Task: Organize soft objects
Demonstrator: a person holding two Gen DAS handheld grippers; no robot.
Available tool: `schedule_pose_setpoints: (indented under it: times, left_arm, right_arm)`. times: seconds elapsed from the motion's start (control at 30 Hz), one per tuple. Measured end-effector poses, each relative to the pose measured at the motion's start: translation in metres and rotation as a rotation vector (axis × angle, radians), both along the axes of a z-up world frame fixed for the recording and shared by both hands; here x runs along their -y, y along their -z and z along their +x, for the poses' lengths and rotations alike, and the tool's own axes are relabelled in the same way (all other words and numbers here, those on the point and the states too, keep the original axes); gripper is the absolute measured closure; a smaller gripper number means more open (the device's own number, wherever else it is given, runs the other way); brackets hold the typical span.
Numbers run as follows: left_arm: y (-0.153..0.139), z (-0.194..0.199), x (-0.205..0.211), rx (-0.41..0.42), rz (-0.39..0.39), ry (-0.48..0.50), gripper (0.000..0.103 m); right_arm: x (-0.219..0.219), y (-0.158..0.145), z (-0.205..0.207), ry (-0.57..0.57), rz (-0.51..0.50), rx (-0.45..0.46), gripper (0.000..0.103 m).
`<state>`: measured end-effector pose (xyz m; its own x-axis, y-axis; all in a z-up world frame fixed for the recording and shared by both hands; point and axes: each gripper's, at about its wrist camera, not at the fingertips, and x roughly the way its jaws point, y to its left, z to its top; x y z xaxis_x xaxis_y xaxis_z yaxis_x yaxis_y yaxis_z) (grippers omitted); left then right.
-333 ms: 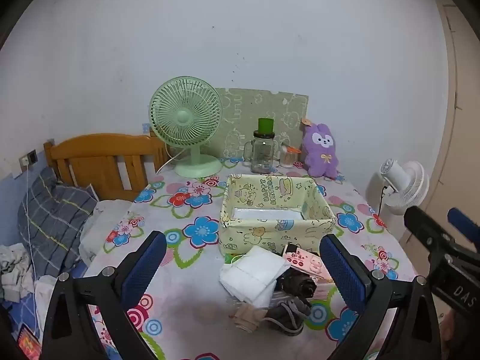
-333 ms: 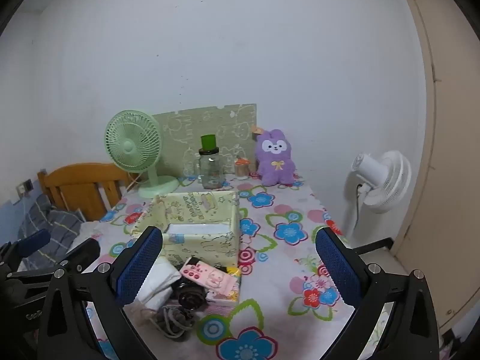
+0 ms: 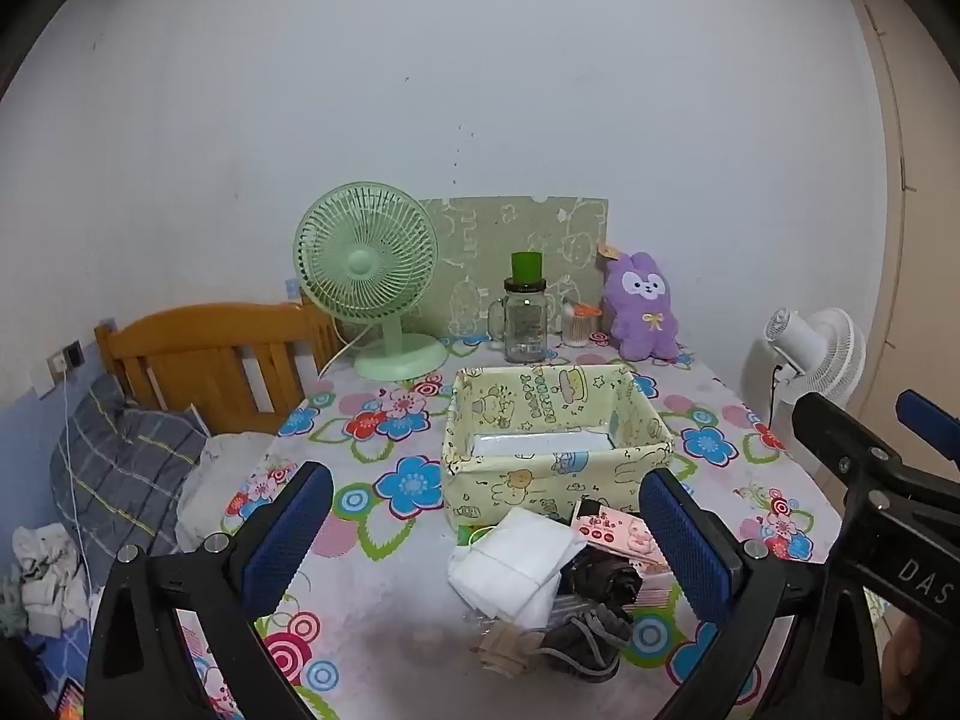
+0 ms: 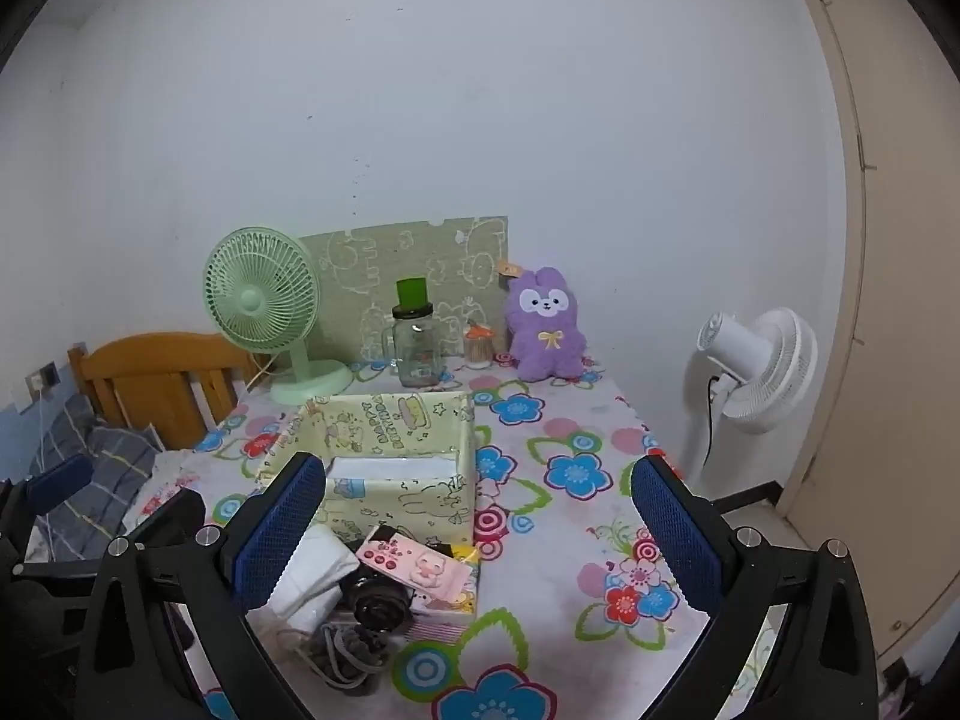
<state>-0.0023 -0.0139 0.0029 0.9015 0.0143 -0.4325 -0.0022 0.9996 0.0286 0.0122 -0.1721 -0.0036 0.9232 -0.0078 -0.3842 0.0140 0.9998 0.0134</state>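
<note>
A yellow cartoon-print fabric box (image 3: 558, 468) (image 4: 396, 480) stands open on the flowered table. In front of it lies a small pile: a folded white cloth (image 3: 516, 564) (image 4: 312, 576), a pink printed packet (image 3: 612, 531) (image 4: 414, 564), rolled black socks (image 3: 603, 579) (image 4: 378, 600), grey socks (image 3: 588, 639) (image 4: 342, 654) and a beige piece (image 3: 504, 648). My left gripper (image 3: 486, 540) is open and empty, above the pile's near side. My right gripper (image 4: 474, 540) is open and empty, to the right of the pile.
At the table's back stand a green fan (image 3: 372, 276), a glass jar with a green lid (image 3: 527, 318), a small jar (image 3: 579, 327) and a purple plush rabbit (image 3: 642, 306). A white fan (image 4: 762, 366) stands right of the table. A wooden headboard (image 3: 210, 354) and bedding (image 3: 120, 468) lie left.
Both grippers have barely shifted; the views are nearly the same and nothing on the table has moved.
</note>
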Motion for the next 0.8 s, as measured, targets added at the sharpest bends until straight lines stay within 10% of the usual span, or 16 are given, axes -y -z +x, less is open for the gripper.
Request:
schedule_pose_setpoints:
  times: [0.8]
  left_arm:
    - [0.0027, 0.0059, 0.0004, -0.018, -0.030, 0.016, 0.000]
  right_arm:
    - [0.0092, 0.0011, -0.0056, -0.014, 0.030, 0.001, 0.000]
